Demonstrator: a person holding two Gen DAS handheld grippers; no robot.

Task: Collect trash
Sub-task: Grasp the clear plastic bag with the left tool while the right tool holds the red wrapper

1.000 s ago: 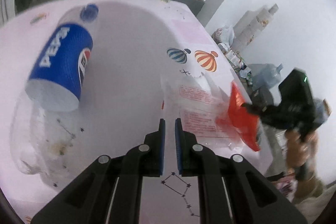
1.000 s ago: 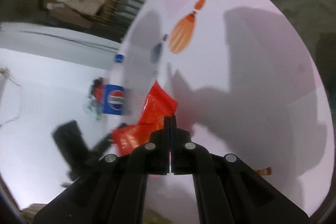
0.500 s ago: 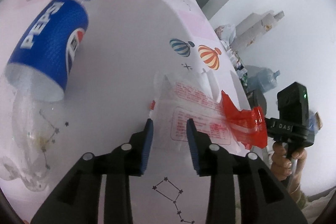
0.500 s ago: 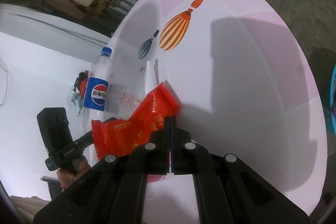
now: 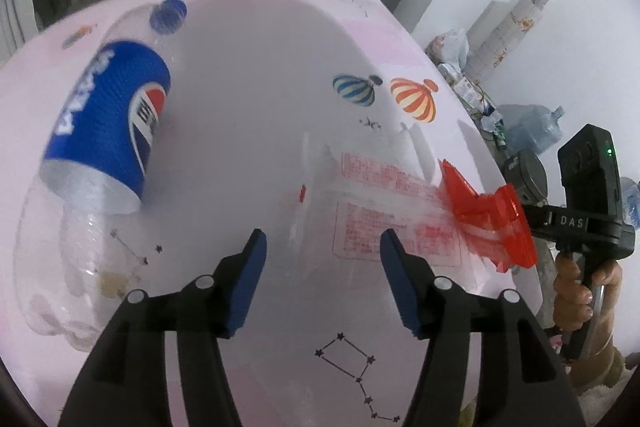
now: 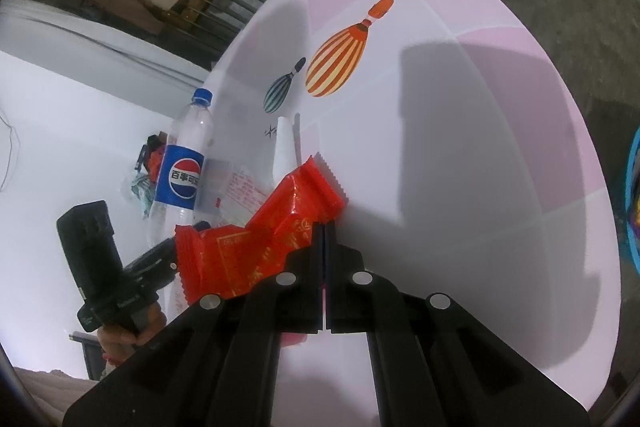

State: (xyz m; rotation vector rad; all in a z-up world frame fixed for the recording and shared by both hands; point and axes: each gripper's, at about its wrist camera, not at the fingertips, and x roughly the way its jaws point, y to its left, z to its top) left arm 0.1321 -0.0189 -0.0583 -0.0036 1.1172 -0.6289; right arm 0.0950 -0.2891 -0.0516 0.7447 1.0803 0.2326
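My left tool is spread wide, with nothing between its blue pads. It hovers over the pink desk, aimed at the clear plastic wrapper with red print. That wrapper lies flat on the desk near the right edge as the left wrist camera shows it, just short of the printed balloons.

My right tool is closed on the red snack wrapper. The jaws meet with only a thin edge of the foil pinched between them. In the left wrist view the red snack wrapper sits at the right edge of the desk, overlapping the outer end of the clear plastic wrapper, with the right tool's body beyond the edge. I cannot tell whether the foil touches the desk or hangs just above it.

The Pepsi bottle lies on its side near the left edge of the desk in the left wrist view. Its blue cap points toward the far edge. The bottle is well apart from both wrappers and from both tools. In the right wrist view the Pepsi bottle appears beyond the red snack wrapper.
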